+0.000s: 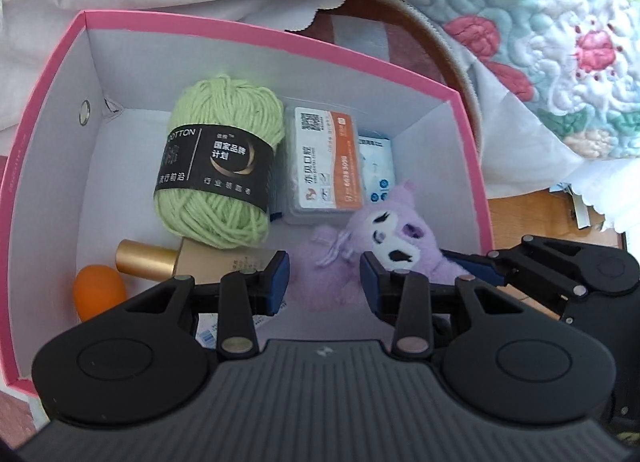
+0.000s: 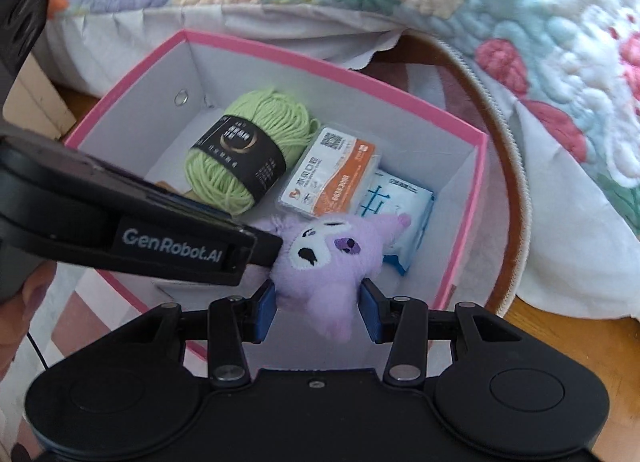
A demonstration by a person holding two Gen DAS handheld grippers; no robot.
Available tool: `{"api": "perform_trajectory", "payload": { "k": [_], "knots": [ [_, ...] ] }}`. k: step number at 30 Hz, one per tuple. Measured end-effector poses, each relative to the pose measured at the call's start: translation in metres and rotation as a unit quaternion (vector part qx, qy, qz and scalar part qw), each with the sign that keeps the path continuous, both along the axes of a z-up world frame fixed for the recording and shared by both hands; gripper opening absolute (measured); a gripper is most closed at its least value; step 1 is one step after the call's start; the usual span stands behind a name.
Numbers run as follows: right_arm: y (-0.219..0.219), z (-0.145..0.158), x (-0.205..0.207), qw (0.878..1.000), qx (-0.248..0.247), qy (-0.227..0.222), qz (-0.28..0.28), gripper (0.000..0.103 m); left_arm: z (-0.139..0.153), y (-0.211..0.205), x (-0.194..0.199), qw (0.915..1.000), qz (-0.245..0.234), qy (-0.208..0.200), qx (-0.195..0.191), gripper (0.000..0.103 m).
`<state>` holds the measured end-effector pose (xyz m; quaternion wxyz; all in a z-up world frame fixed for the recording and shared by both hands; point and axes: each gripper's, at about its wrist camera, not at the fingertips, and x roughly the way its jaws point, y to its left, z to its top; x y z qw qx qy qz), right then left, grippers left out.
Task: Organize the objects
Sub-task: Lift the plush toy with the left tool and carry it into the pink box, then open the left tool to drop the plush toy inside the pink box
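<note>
1. A small purple plush toy (image 2: 324, 258) – white face patch, black stitched mouth, one purple eye, pointed ears – is clamped between the blue pads of the right gripper (image 2: 318, 304) and is held above the open pink box (image 2: 466, 230), just ahead of the fingertips.
2. In the left wrist view the same plush toy (image 1: 384, 250) is seen just ahead of the left gripper (image 1: 324, 282) and towards its right pad; the pads stand apart with only a strand of purple fluff between them, and nothing is pressed by them. Whether the toy is touched by the left gripper cannot be told.
3. The side of the left gripper (image 2: 256, 248), seen from the right wrist view, bears the words "GenRobot.AI", and its tip lies against the toy's left side.
4. Beyond the toy a green yarn ball (image 1: 218, 162) is seen in the box, wrapped in a black band on which "OTTON" and Chinese characters can be read.
5. Beside the yarn, to the right, lies a white-and-orange packet (image 1: 324, 166) with a QR code, and past it a blue-and-white packet (image 1: 376, 170).
6. Left of the left gripper – near the box's front wall – a gold-capped bottle (image 1: 148, 260) and an orange egg-shaped sponge (image 1: 98, 292) are found.
7. The box (image 1: 44, 110) is white inside, with a metal eyelet in one wall, and a floral quilt (image 1: 560, 54) lies behind it.
</note>
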<state>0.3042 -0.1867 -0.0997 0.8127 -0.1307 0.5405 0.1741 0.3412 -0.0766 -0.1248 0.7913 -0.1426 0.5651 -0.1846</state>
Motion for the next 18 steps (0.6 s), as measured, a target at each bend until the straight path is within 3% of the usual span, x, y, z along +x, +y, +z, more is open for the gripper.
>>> {"api": "perform_trajectory", "payload": {
  "k": [8,10,15,18],
  "knots": [
    [0.000,-0.020,0.006,1.000,-0.001,0.016,-0.002,0.050,0.000,0.000,-0.004,0.9998,0.015,-0.014,-0.008,0.036],
    [0.005,-0.022,0.004,1.000,-0.014,0.010,0.010,0.056,0.003,0.001,-0.006,0.9995,0.019,-0.022,-0.007,0.036],
    [0.000,-0.018,0.002,1.000,-0.008,-0.001,0.005,0.067,0.017,0.001,-0.018,0.9984,0.022,-0.044,0.028,0.039],
    [-0.011,0.000,-0.013,0.999,0.007,-0.035,-0.002,0.071,0.030,0.005,-0.027,0.9969,0.018,-0.050,0.058,0.042]
  ]
}}
